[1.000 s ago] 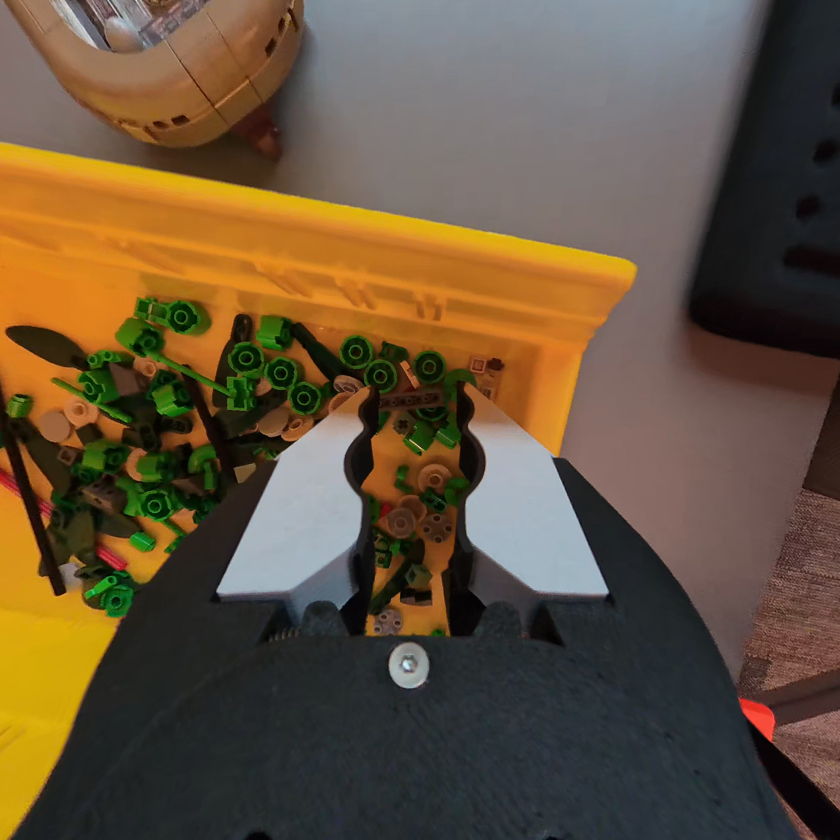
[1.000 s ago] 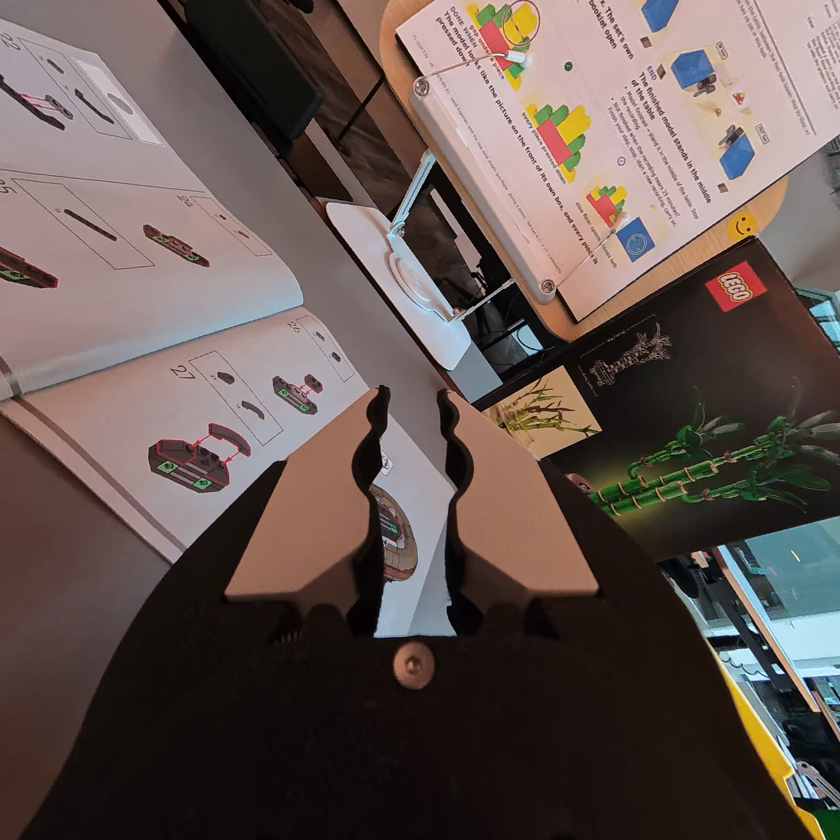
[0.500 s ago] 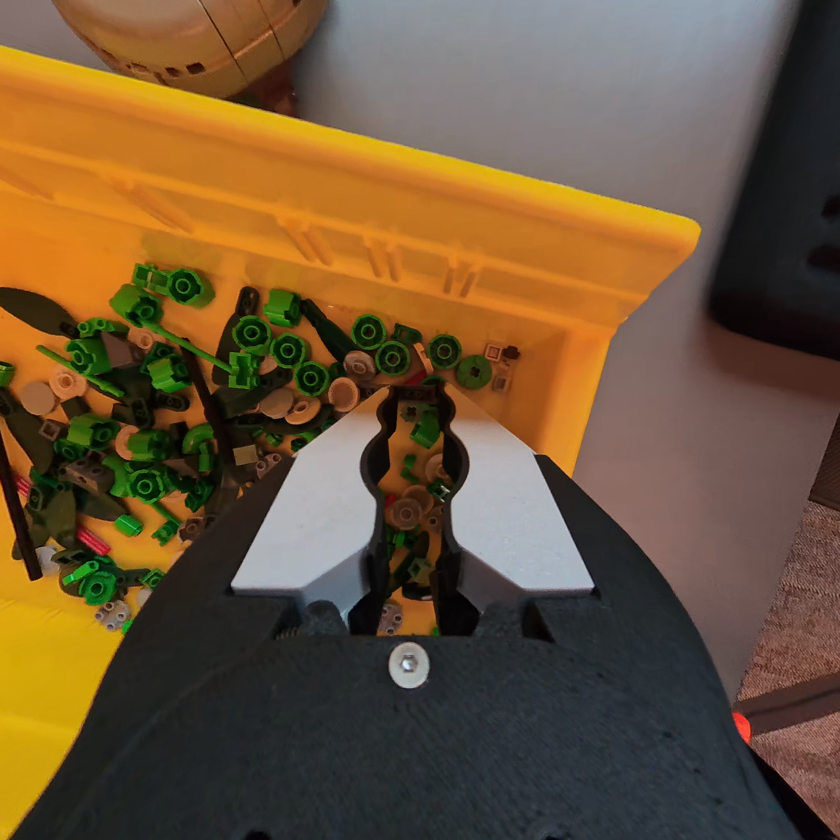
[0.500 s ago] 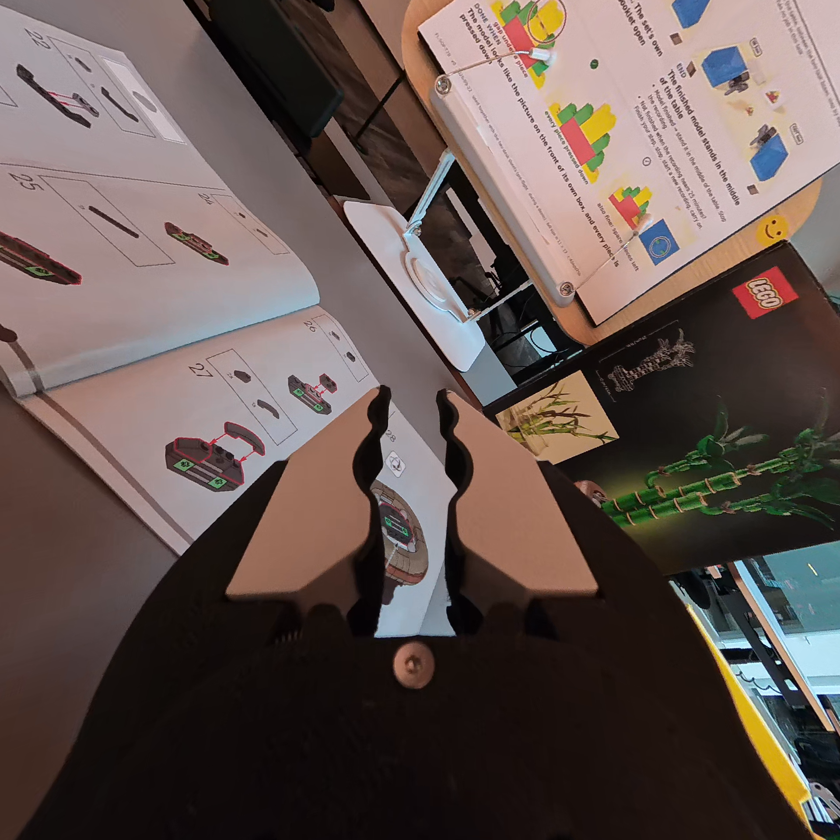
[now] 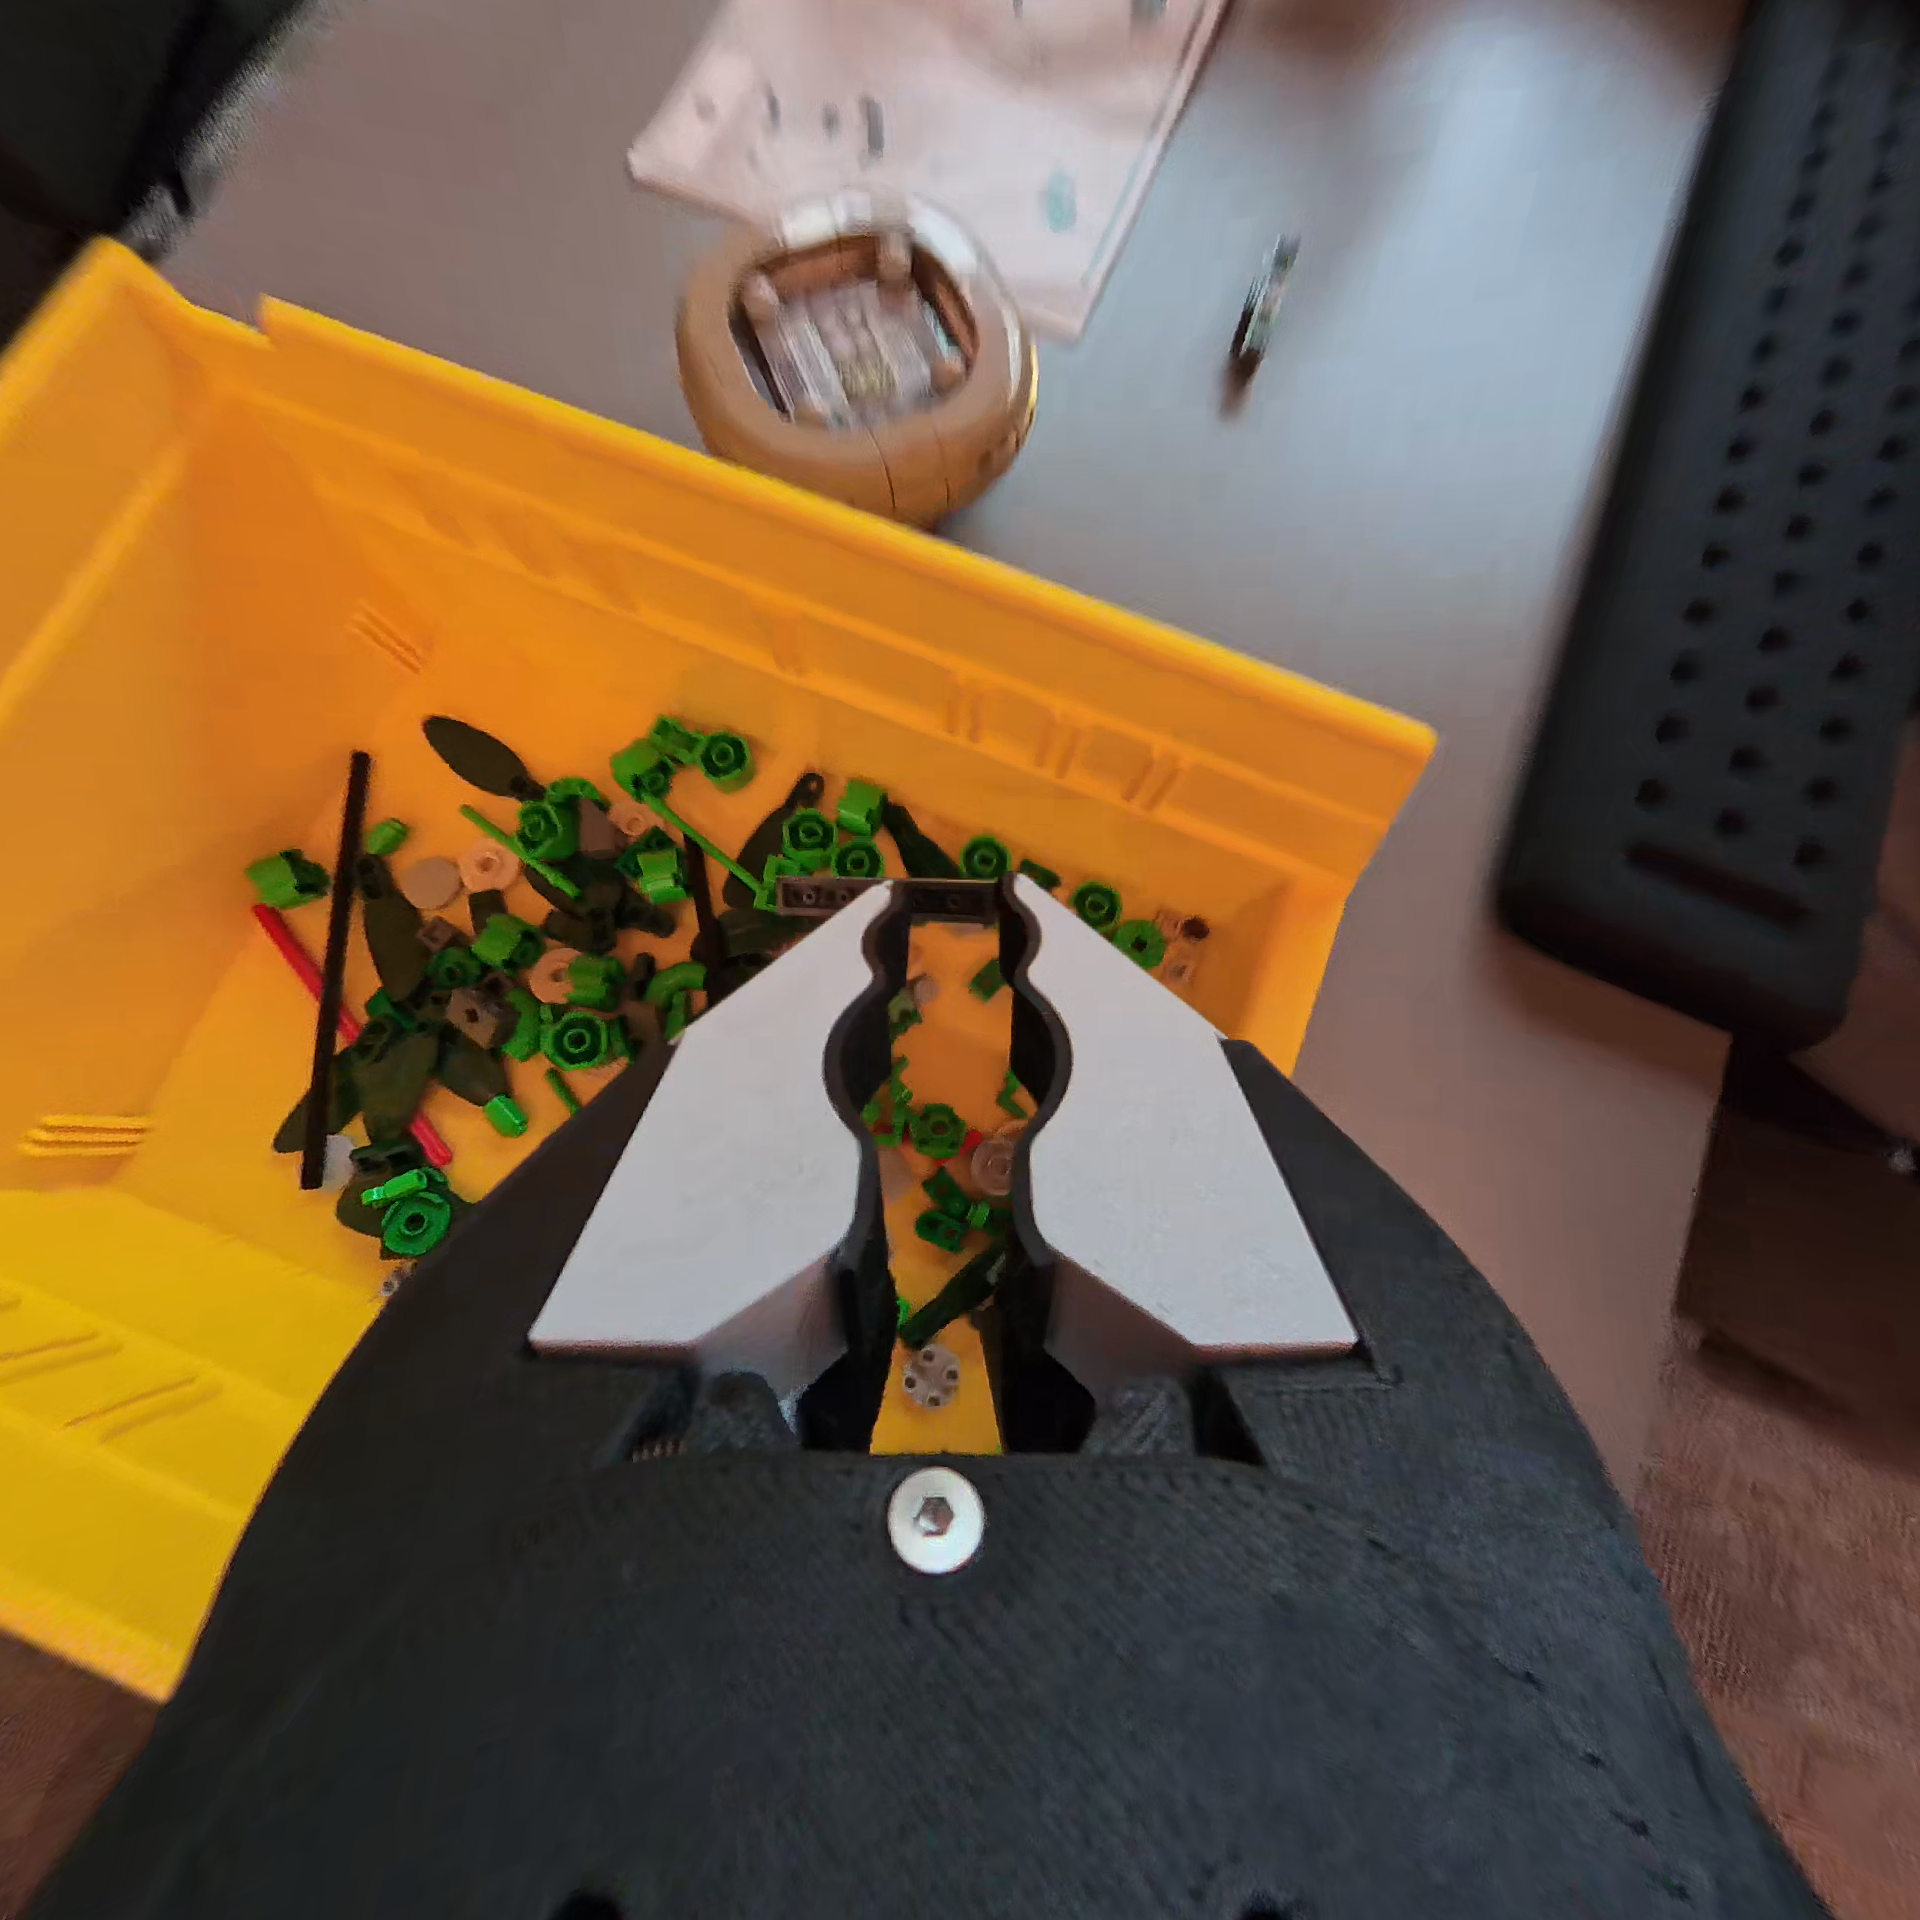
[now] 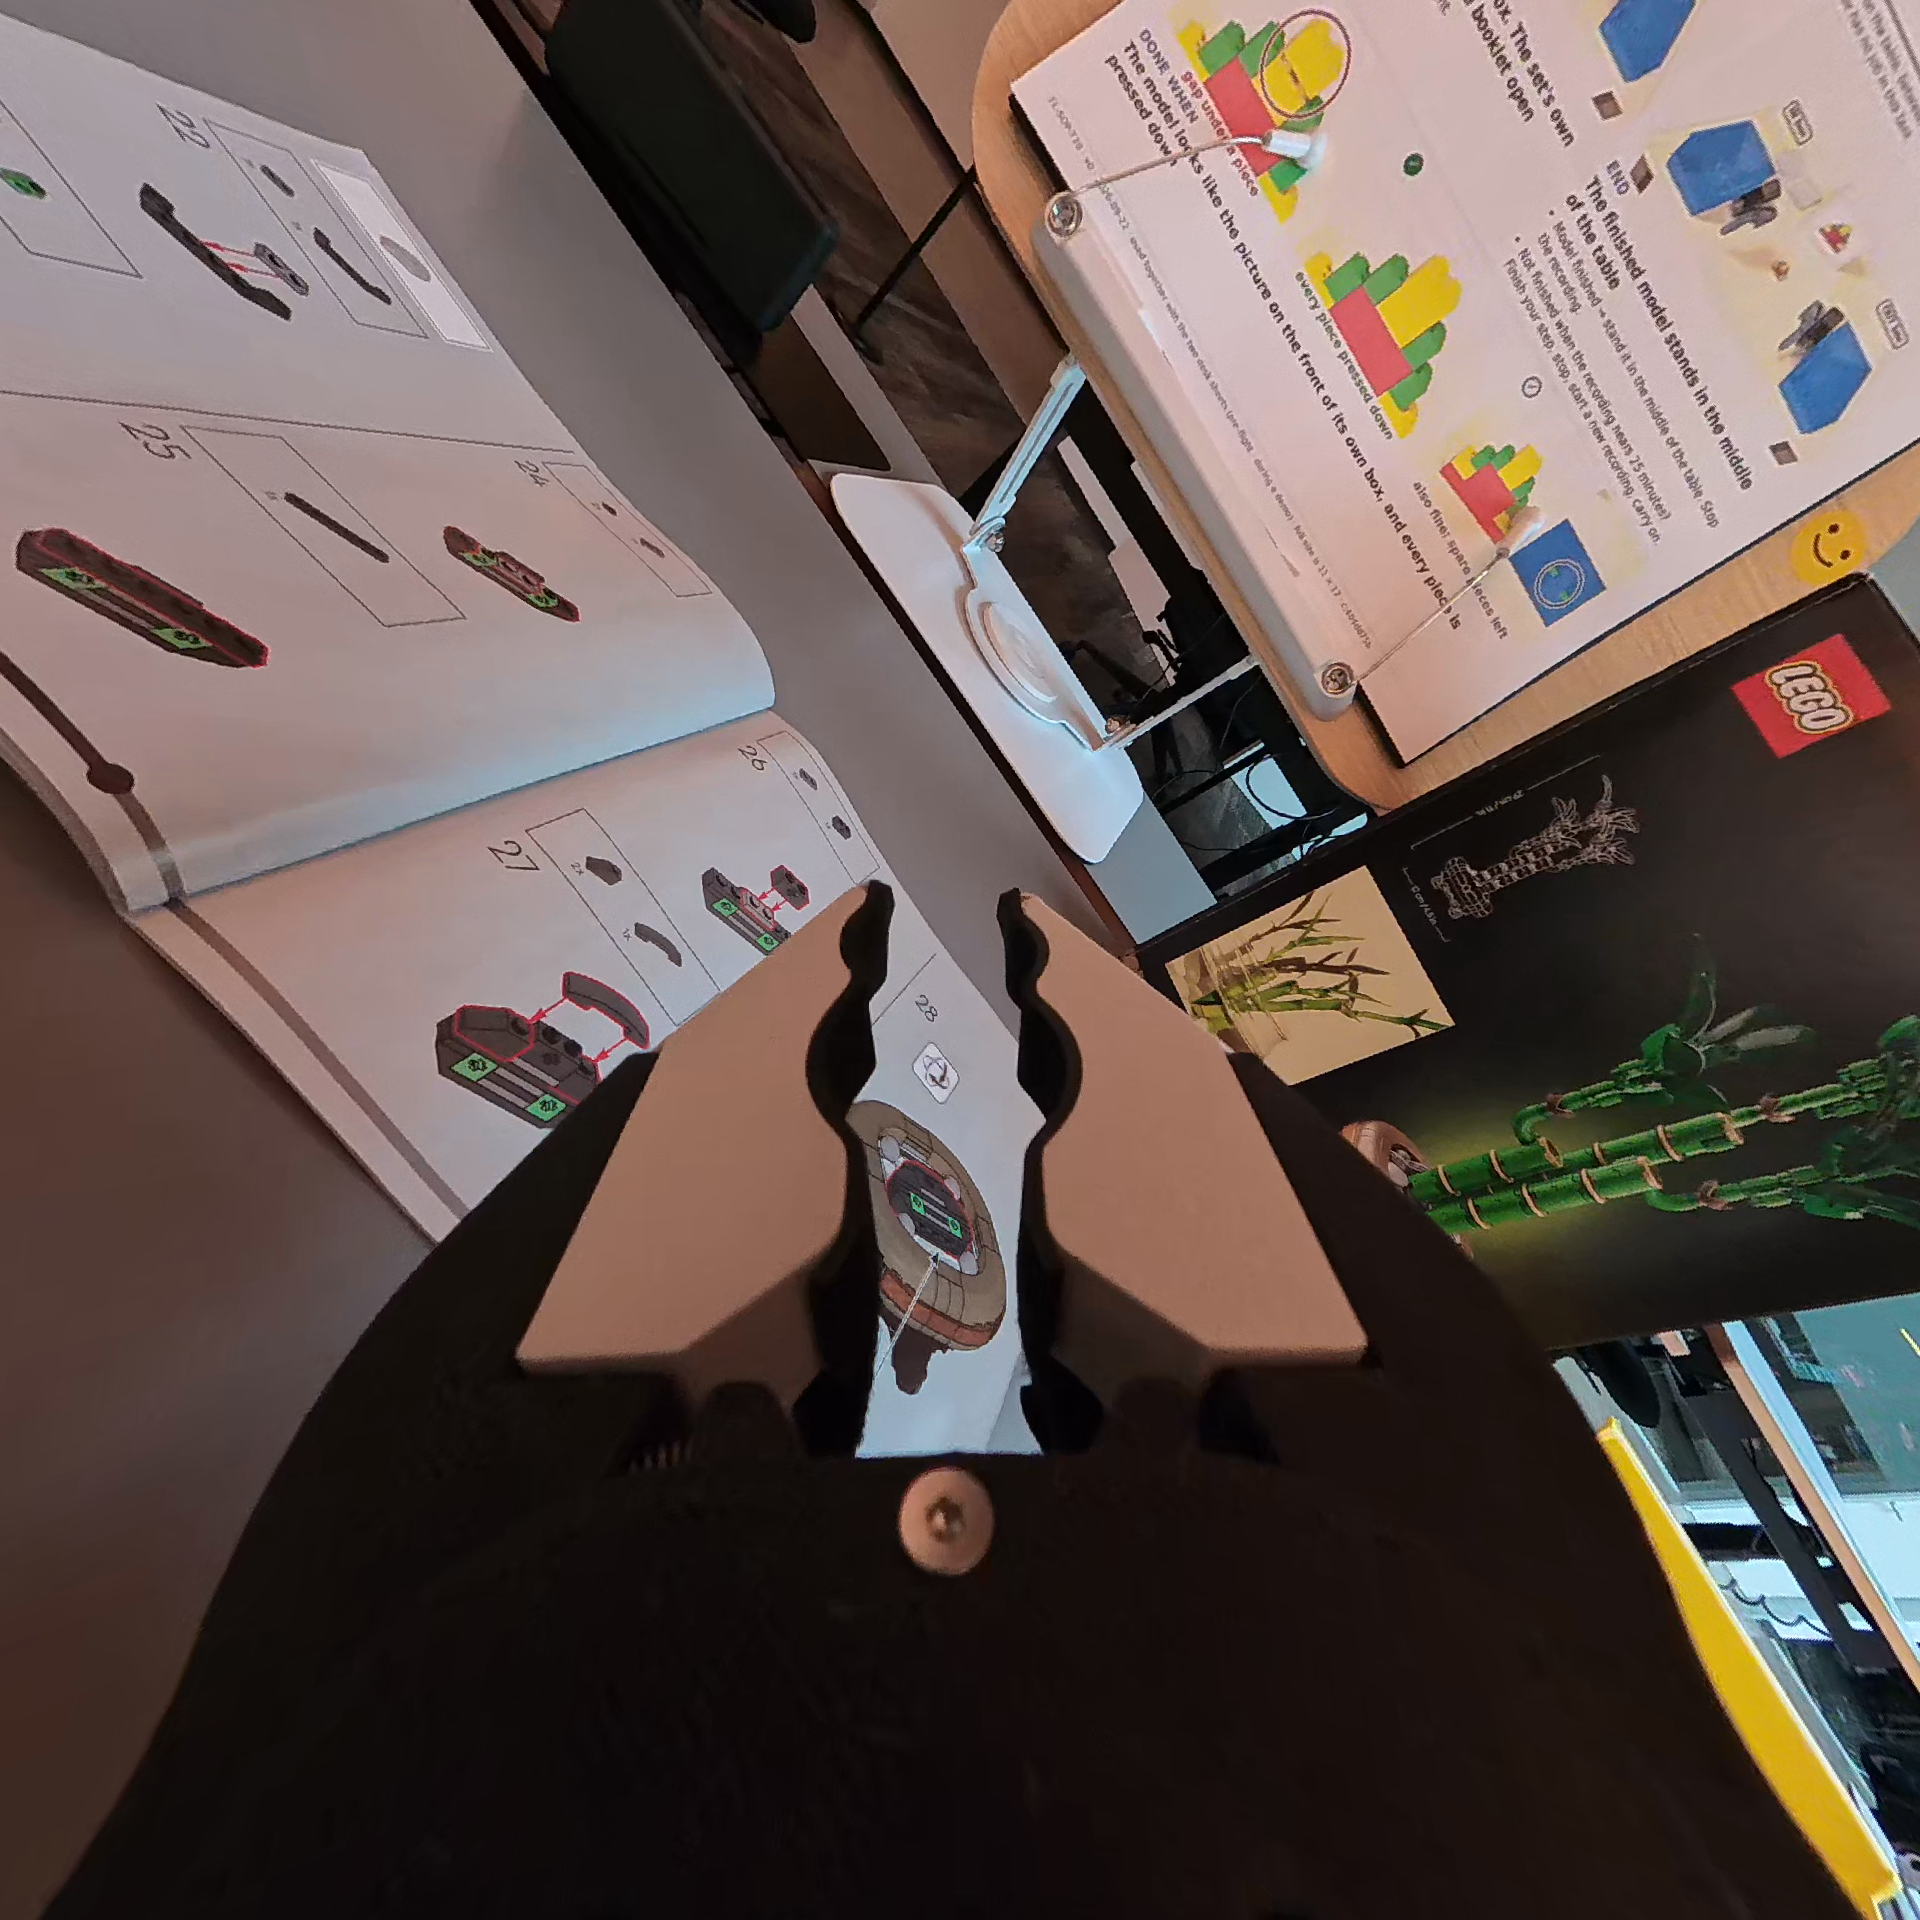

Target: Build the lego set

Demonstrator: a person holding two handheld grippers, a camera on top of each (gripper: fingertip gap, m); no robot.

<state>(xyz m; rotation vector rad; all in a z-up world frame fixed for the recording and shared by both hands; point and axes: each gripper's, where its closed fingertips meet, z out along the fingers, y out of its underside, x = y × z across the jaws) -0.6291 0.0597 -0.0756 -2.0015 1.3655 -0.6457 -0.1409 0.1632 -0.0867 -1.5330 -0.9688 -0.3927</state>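
Observation:
In the left wrist view, my left gripper (image 5: pixel 951 904) is shut on a long dark brown Lego piece (image 5: pixel 831 896). The piece lies crosswise between the tips and sticks out to the left, held above the yellow bin (image 5: pixel 727 582). The bin holds several loose green, dark and tan pieces (image 5: pixel 582 935). A round tan pot-shaped build (image 5: pixel 857 374) stands on the table beyond the bin. In the right wrist view, my right gripper (image 6: pixel 940 904) is open and empty above the open instruction booklet (image 6: pixel 416 644).
A black perforated block (image 5: pixel 1766 520) lies right of the bin. A small dark piece (image 5: pixel 1257 312) sits on the grey table near the booklet (image 5: pixel 935 125). The black Lego box (image 6: pixel 1610 1039) and a sheet on a white stand (image 6: pixel 1507 312) stand past the booklet. Across from one pair of fingers to the other is roughly 50 centimetres. Measured from the fingertips, the round tan pot-shaped build (image 5: pixel 857 374) is 15 centimetres or so from the left gripper and 35 centimetres from the right.
My left gripper closed on the dark brown piece in the bin and lifted it up and back, so the pot build and the booklet now show. My right gripper only drifted slightly.

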